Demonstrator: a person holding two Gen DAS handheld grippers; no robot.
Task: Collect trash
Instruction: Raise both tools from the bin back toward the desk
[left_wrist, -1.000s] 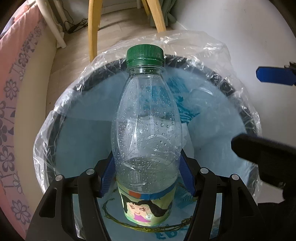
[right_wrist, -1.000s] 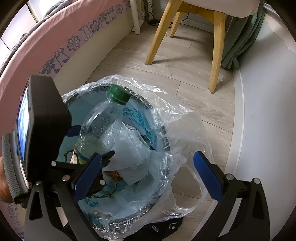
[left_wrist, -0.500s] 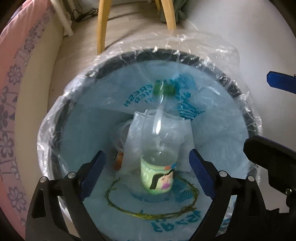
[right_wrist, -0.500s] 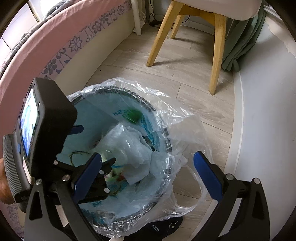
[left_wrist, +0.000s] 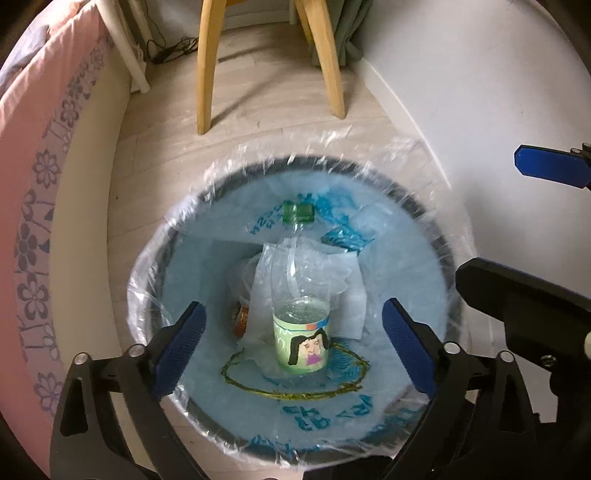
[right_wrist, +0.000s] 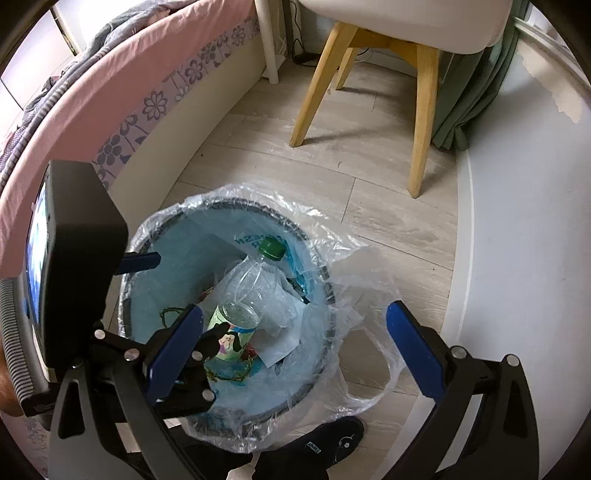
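Observation:
A clear plastic bottle (left_wrist: 299, 288) with a green cap and a cartoon label lies in the round bin (left_wrist: 424, 206), which is lined with a pale blue bag. It leans on crumpled white paper and clear plastic. My left gripper (left_wrist: 291, 308) hangs above the bin, its jaws opening wide, nothing between the blue pads. In the right wrist view the same bottle (right_wrist: 251, 284) rests in the bin (right_wrist: 221, 201), with my right gripper (right_wrist: 295, 308) open and empty over the bin's right side. The left gripper's body (right_wrist: 74, 258) fills the left of that view.
A wooden-legged chair (right_wrist: 421, 122) stands on the pale plank floor beyond the bin. A bed with a pink floral sheet (right_wrist: 140, 107) runs along the left, a white wall (left_wrist: 461, 92) and green curtain (right_wrist: 476, 92) on the right. A black slipper (right_wrist: 332, 439) lies beside the bin.
The left gripper let go of the bottle, which dropped into the bin and settled against the paper. Both grippers have risen, so the bin looks smaller.

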